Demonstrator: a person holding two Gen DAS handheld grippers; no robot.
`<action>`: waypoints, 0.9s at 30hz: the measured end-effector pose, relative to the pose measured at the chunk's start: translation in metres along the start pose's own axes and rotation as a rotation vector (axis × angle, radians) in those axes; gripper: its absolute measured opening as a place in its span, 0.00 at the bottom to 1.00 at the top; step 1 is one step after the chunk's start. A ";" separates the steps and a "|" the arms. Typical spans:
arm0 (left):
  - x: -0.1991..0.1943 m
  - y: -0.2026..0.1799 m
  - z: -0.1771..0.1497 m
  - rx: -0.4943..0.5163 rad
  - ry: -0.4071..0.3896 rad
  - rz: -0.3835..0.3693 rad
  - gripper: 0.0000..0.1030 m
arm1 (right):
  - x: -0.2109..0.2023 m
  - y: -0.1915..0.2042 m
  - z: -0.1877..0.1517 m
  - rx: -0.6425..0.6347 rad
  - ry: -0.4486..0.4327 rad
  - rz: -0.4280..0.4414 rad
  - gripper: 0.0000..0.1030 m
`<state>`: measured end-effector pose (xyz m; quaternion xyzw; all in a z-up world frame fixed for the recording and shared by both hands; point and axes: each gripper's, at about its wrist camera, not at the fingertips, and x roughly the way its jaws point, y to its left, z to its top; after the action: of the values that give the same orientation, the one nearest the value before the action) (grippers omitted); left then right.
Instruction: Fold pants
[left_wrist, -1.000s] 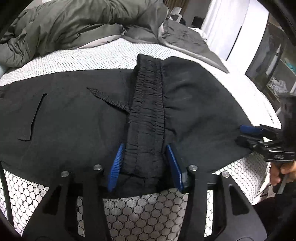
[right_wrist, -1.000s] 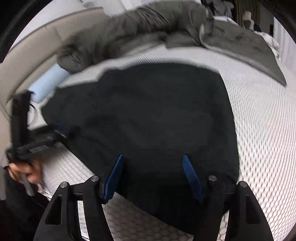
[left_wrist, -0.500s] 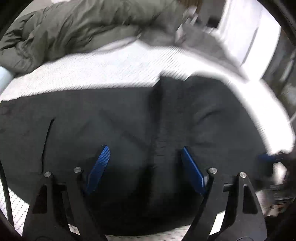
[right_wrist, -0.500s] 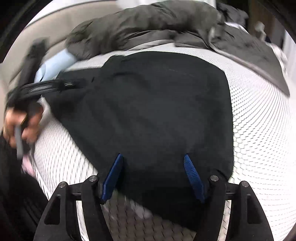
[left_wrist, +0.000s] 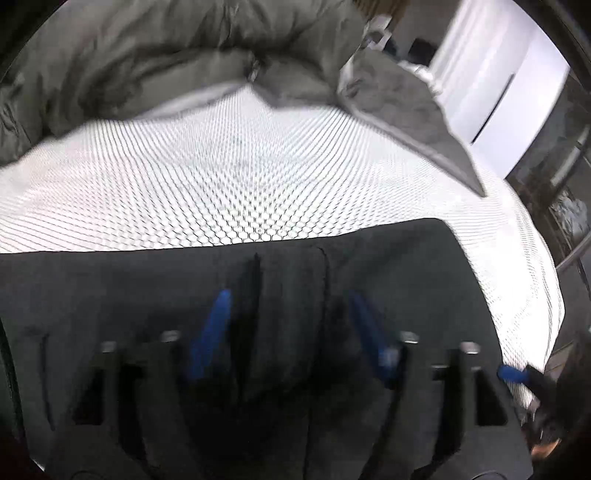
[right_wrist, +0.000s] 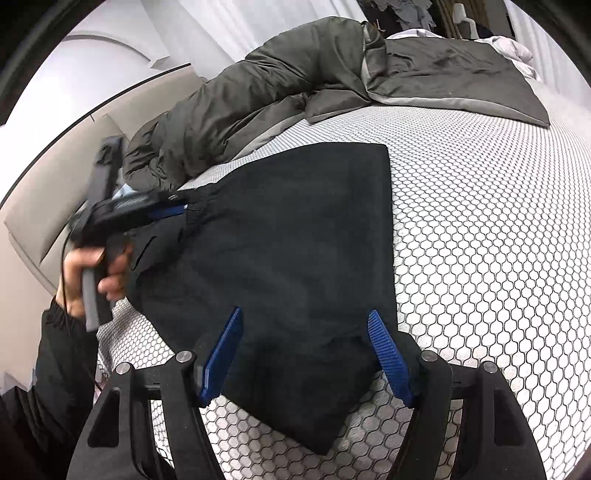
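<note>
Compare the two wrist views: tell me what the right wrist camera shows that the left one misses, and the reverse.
Right wrist only: the person's hand gripping the left gripper's handle, the black sleeve, the beige headboard, and the right gripper open around the pants' near edge.

Left wrist only: the white wardrobe doors, and the pants' gathered waistband between the left gripper's fingers.

Both: black pants, honeycomb-patterned mattress, grey duvet.
</note>
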<state>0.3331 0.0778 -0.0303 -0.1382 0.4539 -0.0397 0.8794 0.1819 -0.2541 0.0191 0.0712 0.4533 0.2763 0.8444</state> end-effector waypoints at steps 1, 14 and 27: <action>0.014 0.001 0.004 -0.004 0.038 -0.007 0.33 | 0.000 -0.001 -0.001 0.000 0.000 0.004 0.70; -0.029 -0.018 -0.027 0.069 -0.063 0.016 0.58 | -0.021 0.005 -0.006 -0.087 -0.049 -0.018 0.69; -0.073 -0.014 -0.119 0.211 -0.060 0.185 0.79 | 0.000 0.015 -0.010 -0.164 0.018 -0.177 0.57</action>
<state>0.1949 0.0539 -0.0348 -0.0034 0.4314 -0.0018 0.9022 0.1683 -0.2429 0.0187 -0.0407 0.4412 0.2373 0.8645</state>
